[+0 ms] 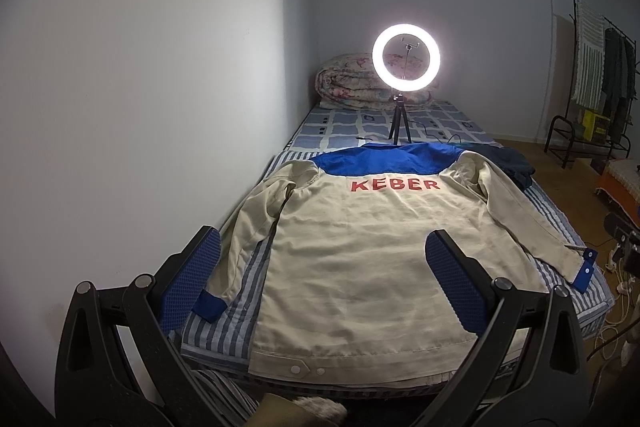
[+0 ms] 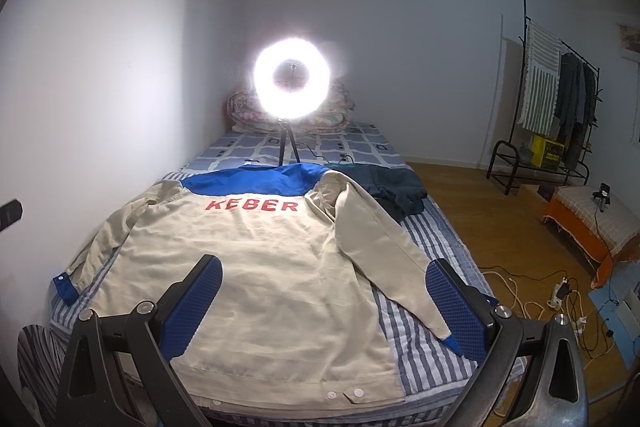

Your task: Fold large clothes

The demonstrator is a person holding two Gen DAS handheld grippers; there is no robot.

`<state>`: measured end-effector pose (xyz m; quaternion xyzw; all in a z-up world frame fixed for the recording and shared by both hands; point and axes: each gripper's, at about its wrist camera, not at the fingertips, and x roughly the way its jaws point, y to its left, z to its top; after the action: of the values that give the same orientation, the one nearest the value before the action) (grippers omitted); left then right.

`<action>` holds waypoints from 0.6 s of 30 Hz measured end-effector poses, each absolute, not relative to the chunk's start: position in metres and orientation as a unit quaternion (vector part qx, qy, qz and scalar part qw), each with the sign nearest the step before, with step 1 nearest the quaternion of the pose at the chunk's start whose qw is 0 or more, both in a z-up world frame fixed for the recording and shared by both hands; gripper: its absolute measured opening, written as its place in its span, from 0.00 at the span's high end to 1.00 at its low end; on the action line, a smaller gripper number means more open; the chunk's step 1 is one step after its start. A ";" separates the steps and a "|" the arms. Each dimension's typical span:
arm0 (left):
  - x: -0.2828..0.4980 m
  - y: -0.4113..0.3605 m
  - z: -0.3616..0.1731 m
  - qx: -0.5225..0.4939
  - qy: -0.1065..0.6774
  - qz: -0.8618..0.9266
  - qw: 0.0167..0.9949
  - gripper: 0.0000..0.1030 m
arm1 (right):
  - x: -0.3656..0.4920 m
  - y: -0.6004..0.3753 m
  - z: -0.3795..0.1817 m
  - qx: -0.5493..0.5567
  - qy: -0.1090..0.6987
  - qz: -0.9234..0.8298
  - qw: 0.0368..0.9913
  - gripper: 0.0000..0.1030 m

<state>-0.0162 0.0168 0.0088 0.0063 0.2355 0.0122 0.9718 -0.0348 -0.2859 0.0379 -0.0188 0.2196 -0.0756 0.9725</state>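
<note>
Jacket (image 1: pixel 352 259) spread back-up on bed (image 1: pixel 232 311), both tongs (image 1: pixel 320 279) (image 2: pixel 324 303) open above

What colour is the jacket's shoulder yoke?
Blue, above the red KEBER lettering on the jacket; clearest in the left wrist view.

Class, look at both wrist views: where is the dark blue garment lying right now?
The dark blue garment lies crumpled on the bed, at its floor-side edge, just beyond the right shoulder of the beige jacket and right of the ring light.

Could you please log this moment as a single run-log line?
stage: pre-fold | jacket: flat, back up, on bed | left gripper: open, empty | right gripper: open, empty
</note>
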 end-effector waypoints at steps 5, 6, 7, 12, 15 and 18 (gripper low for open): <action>-0.022 0.035 -0.003 0.006 0.236 0.023 0.971 0.00 | -0.016 -0.262 0.042 -0.019 0.192 -0.033 0.981 0.00; -0.024 0.039 -0.007 0.010 0.235 0.024 0.972 0.00 | -0.011 -0.257 0.043 -0.019 0.192 -0.022 0.981 0.00; -0.026 0.044 -0.015 0.013 0.234 0.028 0.972 0.00 | -0.006 -0.252 0.044 -0.020 0.193 -0.010 0.981 0.00; -0.032 0.063 -0.043 0.003 0.256 0.022 0.966 0.04 | 0.031 -0.208 0.045 -0.037 0.210 0.071 0.974 0.01; -0.036 0.072 -0.058 -0.009 0.278 0.008 0.961 0.13 | 0.052 -0.180 0.040 -0.047 0.227 0.110 0.966 0.05; -0.038 0.081 -0.072 -0.013 0.299 0.000 0.954 0.20 | 0.080 -0.148 0.031 -0.045 0.255 0.164 0.952 0.10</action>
<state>-0.0384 0.0810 -0.0721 -0.0133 0.2991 0.0000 0.9541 0.0797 -0.1479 0.0311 -0.0455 0.2547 0.1640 0.9519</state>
